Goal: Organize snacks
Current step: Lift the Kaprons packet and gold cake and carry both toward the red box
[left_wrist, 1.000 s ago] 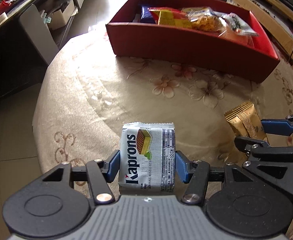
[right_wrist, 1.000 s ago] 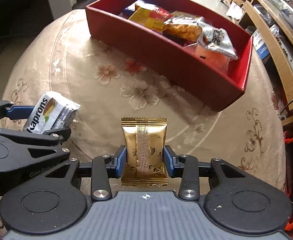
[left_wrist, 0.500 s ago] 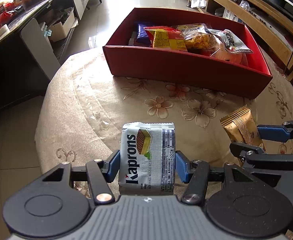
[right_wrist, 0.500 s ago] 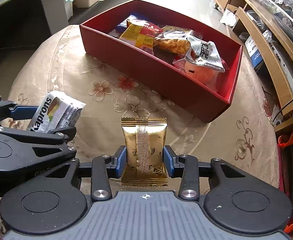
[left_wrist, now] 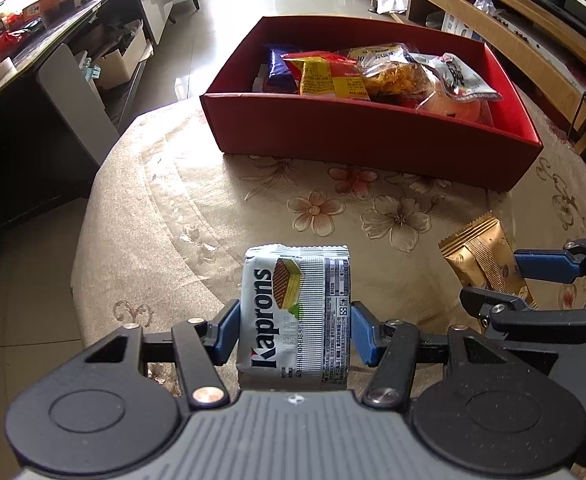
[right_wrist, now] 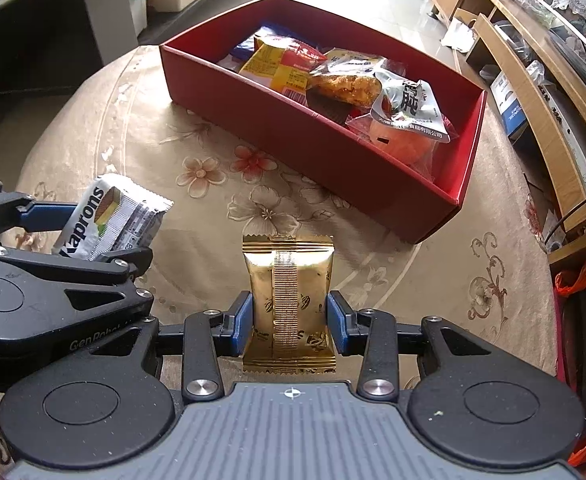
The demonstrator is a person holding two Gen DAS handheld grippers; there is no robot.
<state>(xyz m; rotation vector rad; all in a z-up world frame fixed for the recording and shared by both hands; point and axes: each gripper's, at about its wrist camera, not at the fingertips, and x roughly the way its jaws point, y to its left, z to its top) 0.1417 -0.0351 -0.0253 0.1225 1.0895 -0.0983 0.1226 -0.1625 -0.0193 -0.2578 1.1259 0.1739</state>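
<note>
Round table (left_wrist: 141,208), covered by a beige cloth with a floral pattern; I see it fill the middle of both wrist views, with floor and low wooden shelving (right_wrist: 533,80) beyond its far and right edges.

Red box (left_wrist: 365,136), an open rectangular tray standing on the far part of the table. From my left gripper's camera its long near wall faces me; from the right gripper's camera it runs diagonally away to the upper left. Inside lie several packets crowded together: a yellow-and-red packet (right_wrist: 281,68), a clear bag of brown fried pieces (right_wrist: 349,84), a silver packet with dark characters (right_wrist: 409,108) lying over an orange-pink item, and a dark blue packet (left_wrist: 281,64) toward the box's left end.

Left gripper (left_wrist: 295,326): I have its blue pads pressed against both sides of the Kaprons wafer packet (left_wrist: 297,312), jaws narrowed to the packet's width. The packet stands upright, lifted clear of the cloth and well short of the red box. In the right wrist view the same packet (right_wrist: 109,216) shows at the left, tilted.

Right gripper (right_wrist: 289,320): closed to the width of the gold packet (right_wrist: 289,300), which I hold upright by its lower half, its serrated top edge toward the box. It too is apart from the box, on the near side. The left wrist view shows it (left_wrist: 481,260) at the right, just beside the left gripper.
</note>
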